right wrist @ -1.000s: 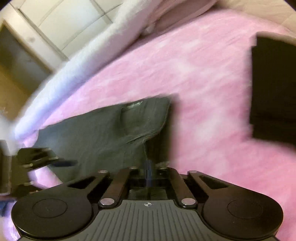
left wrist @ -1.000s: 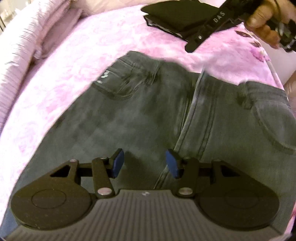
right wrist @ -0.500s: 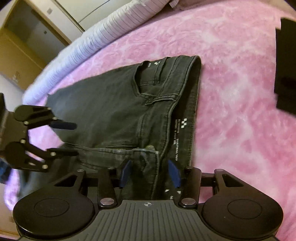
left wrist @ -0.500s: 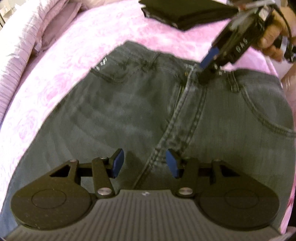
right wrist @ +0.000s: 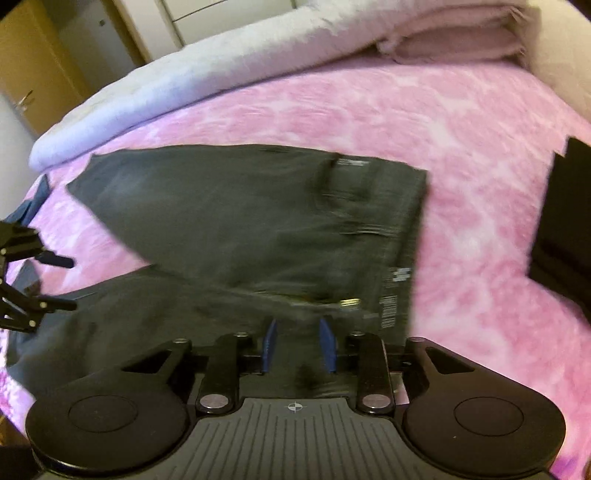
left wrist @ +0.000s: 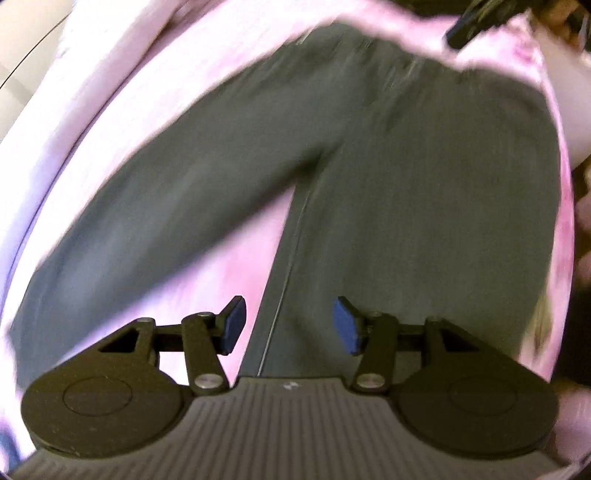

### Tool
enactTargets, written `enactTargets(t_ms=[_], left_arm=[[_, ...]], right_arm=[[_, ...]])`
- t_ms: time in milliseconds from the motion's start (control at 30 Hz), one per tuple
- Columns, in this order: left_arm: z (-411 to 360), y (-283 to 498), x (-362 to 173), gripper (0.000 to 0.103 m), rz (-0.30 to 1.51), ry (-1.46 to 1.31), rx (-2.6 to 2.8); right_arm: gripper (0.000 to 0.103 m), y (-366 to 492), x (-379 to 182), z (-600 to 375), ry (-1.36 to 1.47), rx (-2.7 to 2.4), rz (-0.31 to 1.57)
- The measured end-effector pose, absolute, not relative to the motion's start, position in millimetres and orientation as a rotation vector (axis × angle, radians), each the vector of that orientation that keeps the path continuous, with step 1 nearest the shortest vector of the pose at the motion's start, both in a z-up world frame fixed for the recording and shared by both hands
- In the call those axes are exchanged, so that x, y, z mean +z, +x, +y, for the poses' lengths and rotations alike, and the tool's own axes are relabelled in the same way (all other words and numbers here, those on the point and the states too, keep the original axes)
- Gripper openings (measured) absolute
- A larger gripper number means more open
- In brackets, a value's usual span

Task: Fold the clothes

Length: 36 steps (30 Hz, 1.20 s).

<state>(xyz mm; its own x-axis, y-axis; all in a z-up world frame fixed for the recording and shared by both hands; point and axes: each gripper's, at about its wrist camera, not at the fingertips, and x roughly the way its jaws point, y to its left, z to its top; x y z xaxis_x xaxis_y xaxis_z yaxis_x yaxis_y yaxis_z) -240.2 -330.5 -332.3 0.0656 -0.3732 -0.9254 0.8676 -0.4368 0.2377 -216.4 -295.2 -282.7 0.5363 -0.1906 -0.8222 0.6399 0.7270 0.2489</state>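
Dark grey jeans (left wrist: 406,184) lie spread on the pink bedspread (left wrist: 229,258), legs apart toward me in the left wrist view. My left gripper (left wrist: 288,325) is open and empty, hovering over the inner edge of one leg. In the right wrist view the jeans (right wrist: 240,221) lie with the waistband to the right. My right gripper (right wrist: 297,345) is partly open with waistband fabric lying between its blue pads (right wrist: 327,343); the pads do not pinch it. The left gripper also shows at the left edge of that view (right wrist: 55,282), and the right gripper at the top of the left view (left wrist: 480,18).
A folded black garment (right wrist: 565,221) lies on the bed to the right of the jeans. A rolled pale duvet (right wrist: 221,70) and pillows (right wrist: 454,40) line the far side. Wooden wardrobe doors (right wrist: 33,74) stand beyond the bed.
My left gripper has pulled back from the hips down to the legs. My right gripper has opened, come down to the waistband and drawn back slightly.
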Motion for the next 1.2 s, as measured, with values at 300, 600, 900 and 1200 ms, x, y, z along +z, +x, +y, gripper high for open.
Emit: enactTargets(t_ms=[300,600,900,1200], left_arm=[[-162,-58,-338,0.055,0.628,1.439,-1.314],[-178,115,-369,0.053,1.05,1.015,-1.221],[-171,132,-370,0.054,1.056,0.916,-1.17],[-168,133,-358,0.013,1.155,0.827,-1.182]], right_arm=[[0.04,-93,-288,-141,0.527,-0.389,0.959],[0.043,32,-306,-14,0.503,-0.381,1.07],[0.043,62,-299,13,0.511,-0.437,1.133],[0.044,43,-306,2,0.628,-0.544,1.138]])
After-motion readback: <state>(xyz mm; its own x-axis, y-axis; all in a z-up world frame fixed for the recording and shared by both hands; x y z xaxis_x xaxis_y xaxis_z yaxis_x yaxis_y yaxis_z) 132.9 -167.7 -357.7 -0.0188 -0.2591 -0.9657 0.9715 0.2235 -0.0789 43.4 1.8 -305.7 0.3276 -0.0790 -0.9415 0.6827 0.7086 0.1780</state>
